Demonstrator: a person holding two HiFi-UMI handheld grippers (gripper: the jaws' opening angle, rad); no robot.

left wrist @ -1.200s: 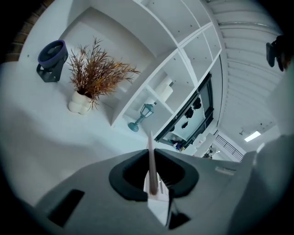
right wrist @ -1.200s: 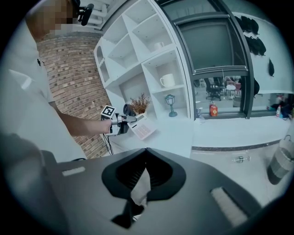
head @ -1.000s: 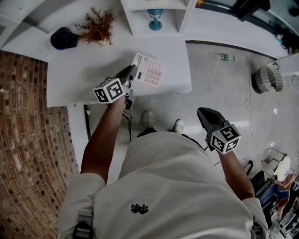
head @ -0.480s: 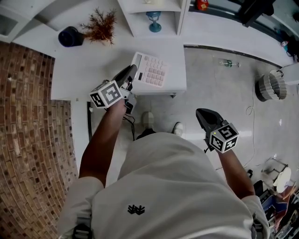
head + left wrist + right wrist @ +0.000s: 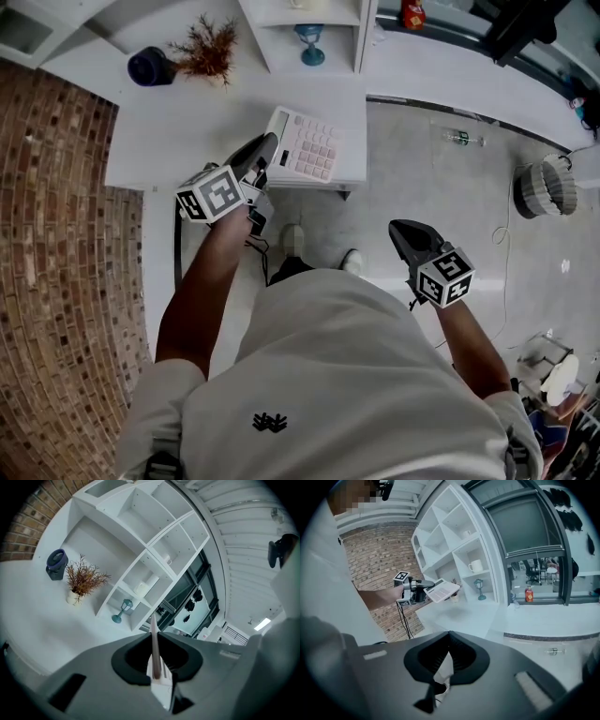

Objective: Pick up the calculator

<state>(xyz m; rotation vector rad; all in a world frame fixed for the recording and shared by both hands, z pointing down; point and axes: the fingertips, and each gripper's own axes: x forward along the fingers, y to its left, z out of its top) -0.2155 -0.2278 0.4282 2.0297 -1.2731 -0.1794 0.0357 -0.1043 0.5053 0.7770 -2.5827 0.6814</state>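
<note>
Lifted higher, one calculator (image 5: 309, 147) sits clamped in left claw (image 5: 267, 148); right claw (image 5: 405, 231) clenched empty.

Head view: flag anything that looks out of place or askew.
A clear bottle lies on its side on the grey floor. The calculator hangs tilted above the table, held by one edge in the left gripper.

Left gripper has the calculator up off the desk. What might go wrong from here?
1. The left gripper clamps the calculator by one edge only. Most of it sticks out past the jaws, so it may pivot or slip.
2. It hangs near the front corner of the white table, so a drop might land on the floor.
3. The shelf unit stands close behind, and a forward swing could hit it.
</note>
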